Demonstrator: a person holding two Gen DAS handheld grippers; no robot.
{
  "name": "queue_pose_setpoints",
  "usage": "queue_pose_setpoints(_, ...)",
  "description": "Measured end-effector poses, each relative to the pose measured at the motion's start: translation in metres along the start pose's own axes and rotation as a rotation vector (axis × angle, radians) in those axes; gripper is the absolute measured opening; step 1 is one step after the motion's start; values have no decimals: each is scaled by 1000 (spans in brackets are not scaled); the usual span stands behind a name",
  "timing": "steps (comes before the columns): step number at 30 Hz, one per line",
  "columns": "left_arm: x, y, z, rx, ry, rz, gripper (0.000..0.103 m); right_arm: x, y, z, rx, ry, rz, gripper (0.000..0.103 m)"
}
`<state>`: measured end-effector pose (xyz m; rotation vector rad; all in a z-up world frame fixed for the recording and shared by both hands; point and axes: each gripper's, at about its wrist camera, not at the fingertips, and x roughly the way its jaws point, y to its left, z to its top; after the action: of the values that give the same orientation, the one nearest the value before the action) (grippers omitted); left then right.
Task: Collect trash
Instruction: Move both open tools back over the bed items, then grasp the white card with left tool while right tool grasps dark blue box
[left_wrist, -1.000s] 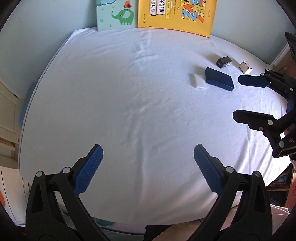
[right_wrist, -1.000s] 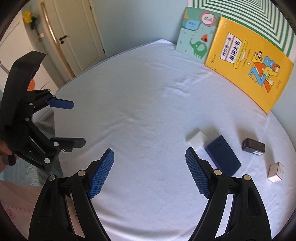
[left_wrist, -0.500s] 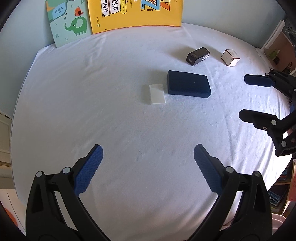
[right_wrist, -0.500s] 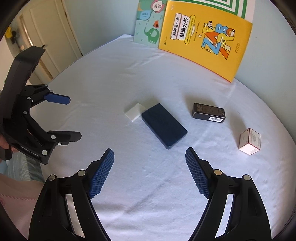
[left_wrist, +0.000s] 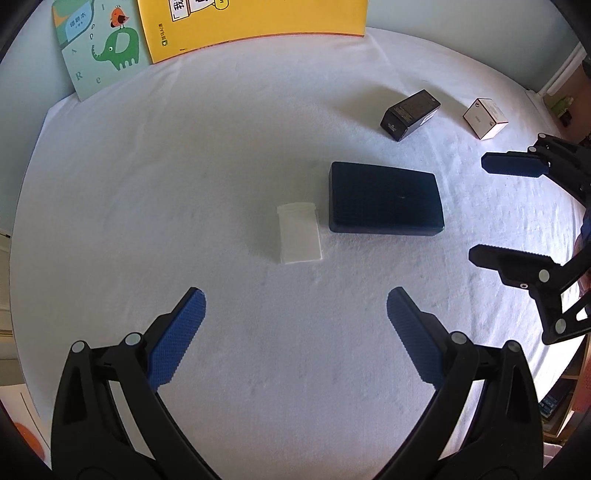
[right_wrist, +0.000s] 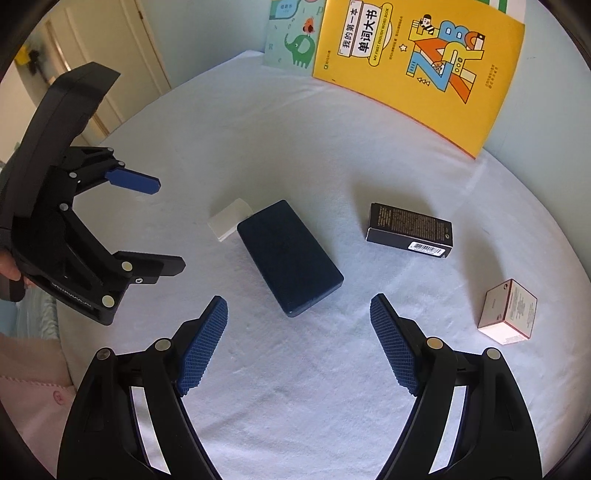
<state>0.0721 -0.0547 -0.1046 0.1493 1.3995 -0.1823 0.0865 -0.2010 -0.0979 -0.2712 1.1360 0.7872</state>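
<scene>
Boxes (right_wrist: 290, 256) on bed; left tongs (left_wrist: 295, 317), right tongs (right_wrist: 298, 321) hover spread, empty.

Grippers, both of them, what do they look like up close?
The left gripper and right gripper match: black plastic linkage frames with round silver pins and jaws faced with blue, finely ridged pads. Small pale lettering marks the left one's frame. No cables show.

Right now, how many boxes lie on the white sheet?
4: a small white box beside the flat navy box, a slim black carton further right, and a pale cube box rightmost. None seems hidden.
</scene>
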Motion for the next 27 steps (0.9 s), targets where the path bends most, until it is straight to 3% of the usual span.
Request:
queue_pose_setpoints(9,26,4,21,11,39,-13,96,32,-11,13,-50,39,33,78)
queue_pose_setpoints(20,45,9,22,38,53,-44,78,58,-15,19,-75,60,74,73)
queue_pose_setpoints(25,45,16,28,75,8,-7,51,66,-9,18,-114,55,54,71)
queue_pose_setpoints(27,45,20,31,73,3,-2,39,67,-8,20,-125,45,43,64)
